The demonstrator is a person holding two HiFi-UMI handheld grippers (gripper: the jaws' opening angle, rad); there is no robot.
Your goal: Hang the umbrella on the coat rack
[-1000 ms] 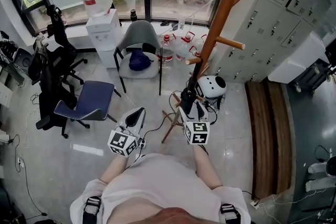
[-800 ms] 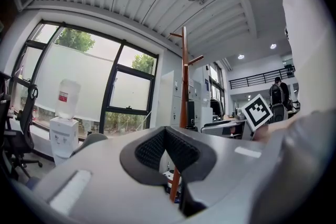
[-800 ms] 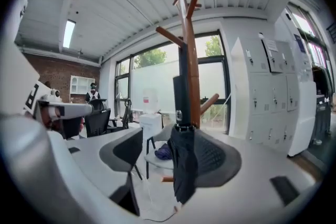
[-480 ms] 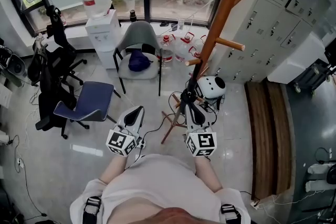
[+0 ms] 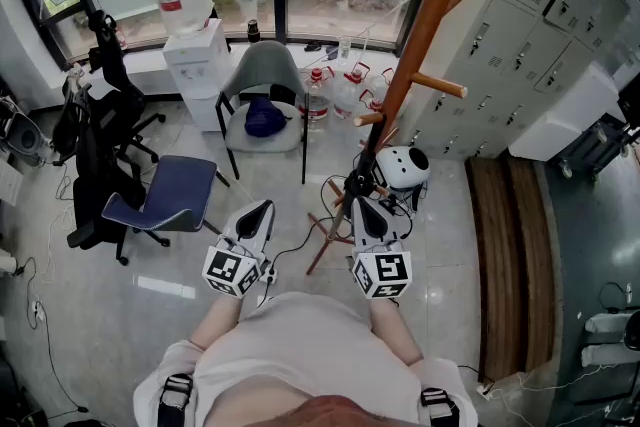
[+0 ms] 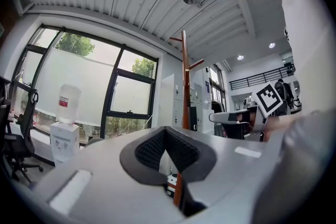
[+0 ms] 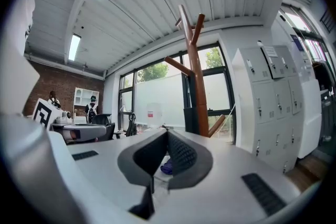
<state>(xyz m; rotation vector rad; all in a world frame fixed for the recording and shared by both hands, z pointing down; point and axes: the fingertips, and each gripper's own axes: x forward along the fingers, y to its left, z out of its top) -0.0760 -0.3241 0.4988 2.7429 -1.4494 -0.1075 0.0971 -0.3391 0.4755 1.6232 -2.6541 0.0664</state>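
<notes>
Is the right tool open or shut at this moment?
Shut. In the right gripper view, the dark ribbed pads of the grey right tool meet at their tips, and nothing is held between them.

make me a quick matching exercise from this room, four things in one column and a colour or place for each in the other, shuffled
Things:
1. coat rack
2. water dispenser
3. swivel chair
4. lockers

Descriptions:
a. blue seat
b. by the window, with a bottle on top
c. pale doors along the right side of the head view
d. brown wood with pegs sticking out

Pairs: 1-d, 2-b, 3-a, 4-c
</notes>
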